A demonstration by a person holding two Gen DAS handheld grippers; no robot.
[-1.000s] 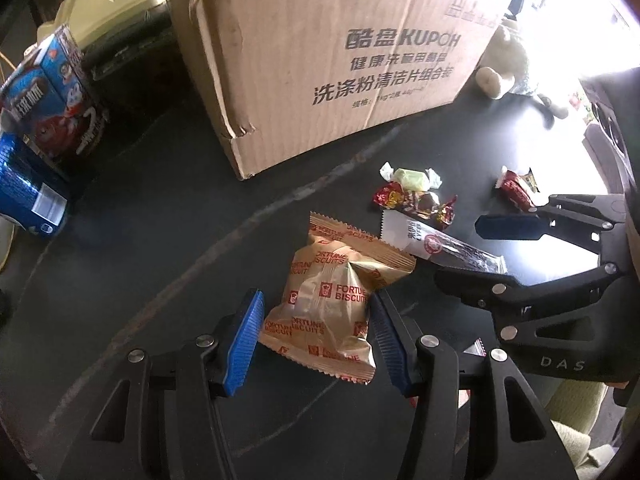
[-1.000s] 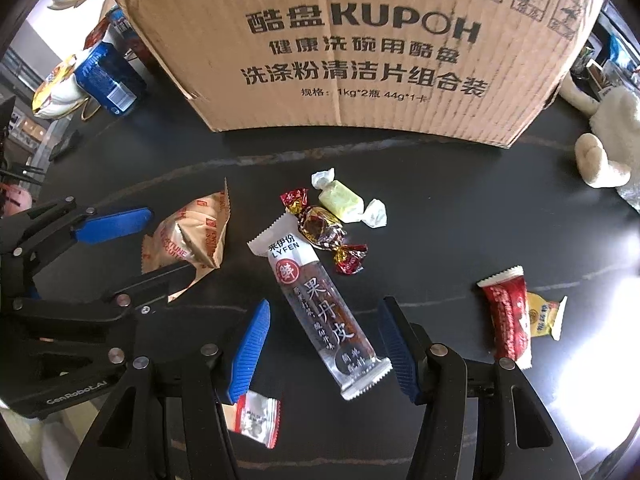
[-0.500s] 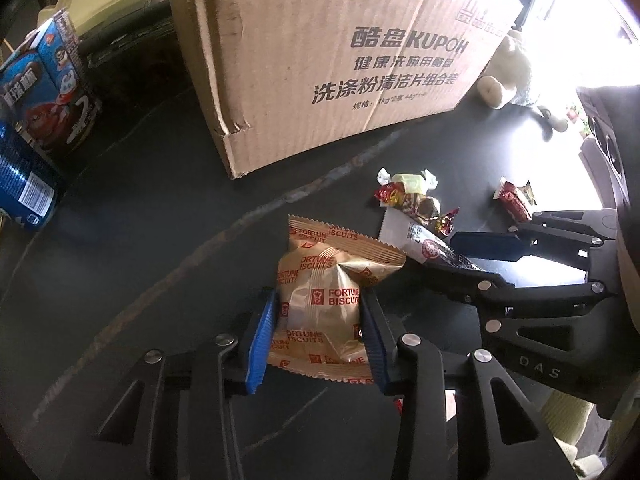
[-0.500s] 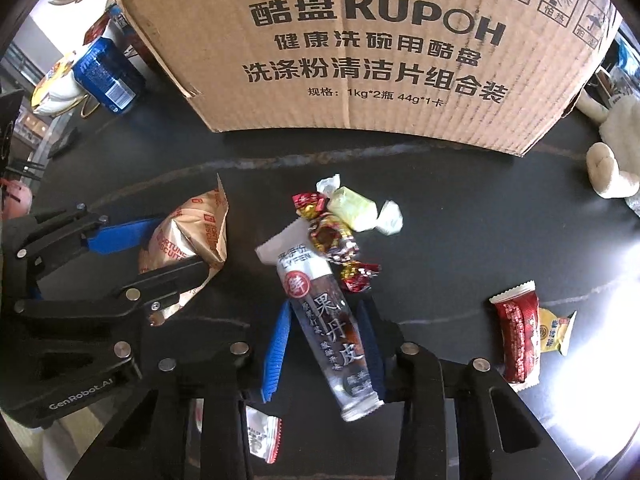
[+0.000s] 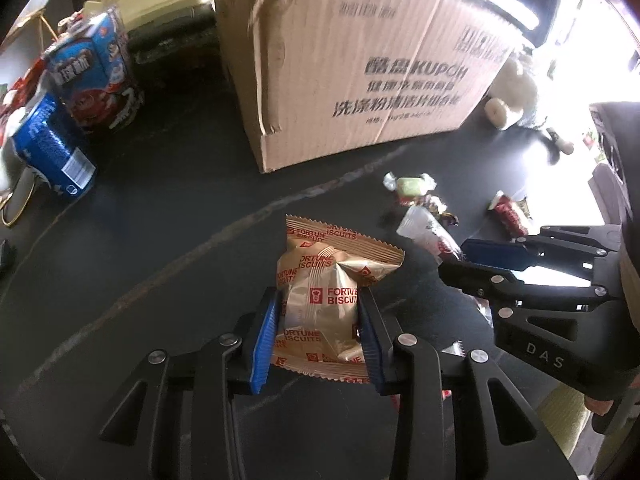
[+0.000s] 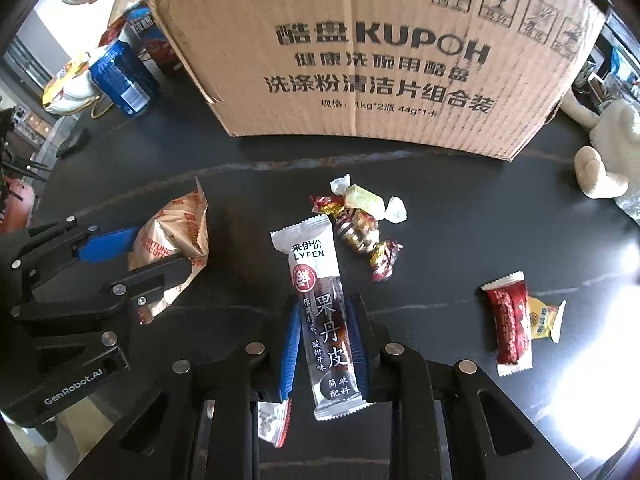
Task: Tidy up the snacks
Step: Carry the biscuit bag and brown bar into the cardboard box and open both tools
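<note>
Snacks lie scattered on a black stone-look tabletop (image 6: 460, 240) in front of a large brown cardboard box (image 6: 380, 60), which stands at twelve o'clock in both wrist views. The left gripper (image 5: 320, 322) is closing its blue pads on a puffy gold foil packet of fortune biscuits (image 5: 326, 300), pinched across its middle at six o'clock in the left view. The right gripper (image 6: 326, 344) is pressed together on a long clear-and-white wrapped fruit leather bar (image 6: 322, 312), gripped across its lower half, the upper end pointing toward the box. Loose on the table beyond the bar, at about one o'clock, sit a pale green twist-wrapped candy (image 6: 364, 198) and a dark red foil-wrapped candy (image 6: 360, 232); at three o'clock lies a red sachet (image 6: 510, 328) touching a small yellow one (image 6: 542, 318). The biscuit packet looks light, air-filled and crushable, so a gentle hold at mid-body seems best. The bar appears stiffer but slick, likely to pivot unless held near its centre.
</note>
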